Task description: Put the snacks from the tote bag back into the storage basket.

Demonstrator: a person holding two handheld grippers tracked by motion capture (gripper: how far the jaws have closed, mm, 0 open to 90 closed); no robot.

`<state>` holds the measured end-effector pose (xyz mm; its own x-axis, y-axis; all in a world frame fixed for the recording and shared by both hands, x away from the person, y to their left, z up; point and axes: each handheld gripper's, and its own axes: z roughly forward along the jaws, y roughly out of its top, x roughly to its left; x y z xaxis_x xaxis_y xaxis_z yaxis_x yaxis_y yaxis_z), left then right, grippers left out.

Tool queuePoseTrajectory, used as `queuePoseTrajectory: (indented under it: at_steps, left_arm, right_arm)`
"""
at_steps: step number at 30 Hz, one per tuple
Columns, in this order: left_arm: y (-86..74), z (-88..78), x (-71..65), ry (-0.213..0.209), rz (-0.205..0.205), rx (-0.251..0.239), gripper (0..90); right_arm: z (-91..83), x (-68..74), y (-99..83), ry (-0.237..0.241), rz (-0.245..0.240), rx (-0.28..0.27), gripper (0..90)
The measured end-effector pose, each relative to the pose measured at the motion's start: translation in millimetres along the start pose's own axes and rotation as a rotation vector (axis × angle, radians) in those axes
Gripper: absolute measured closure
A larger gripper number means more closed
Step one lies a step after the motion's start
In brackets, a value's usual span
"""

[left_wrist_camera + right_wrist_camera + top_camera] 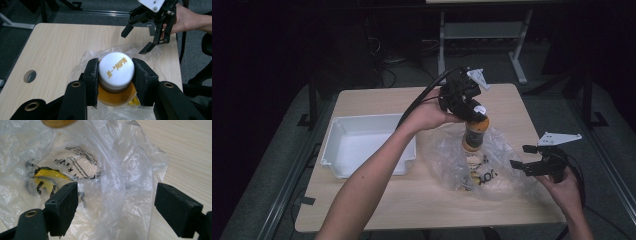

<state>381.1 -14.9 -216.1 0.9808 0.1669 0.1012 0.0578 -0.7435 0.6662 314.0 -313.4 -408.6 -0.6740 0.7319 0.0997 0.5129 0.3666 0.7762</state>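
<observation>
While clamped by the white cap, orange-filled bottle (474,132) hangs upright over clear plastic bag (507,165), base inside bag mouth. Left gripper (115,71) pinching cap from both sides. Right gripper (116,205) spread wide at bag's right edge, gripping nothing. White tray (343,150) left of bag.

On the table (377,200), the tray (343,150) lies to the left of the plastic bag (507,150). My left gripper (475,117) holds the bottle (474,136) upright above the bag's mouth. My right gripper (523,164) sits at the bag's right edge.
</observation>
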Motion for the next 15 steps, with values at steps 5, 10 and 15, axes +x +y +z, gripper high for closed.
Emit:
queuePoseTrajectory:
  at_steps: [5, 10, 15]
  left_arm:
    - [0.5, -12.3, 1.9, 0.014, 0.003, -0.002, 59.1]
    - [0.3, -24.4, 3.4, 0.024, 0.0, -0.011, 59.1]
    - [1.2, -36.6, 4.8, 0.038, -0.012, -0.021, 59.1]
  right_arm:
    - [1.1, 1.2, 0.8, 0.0, -0.002, 0.002, 18.3]
    - [2.2, 1.4, 1.1, 0.0, 0.0, 0.005, 18.3]
    - [4.6, 2.8, 2.2, 0.002, -0.005, 0.01, 18.3]
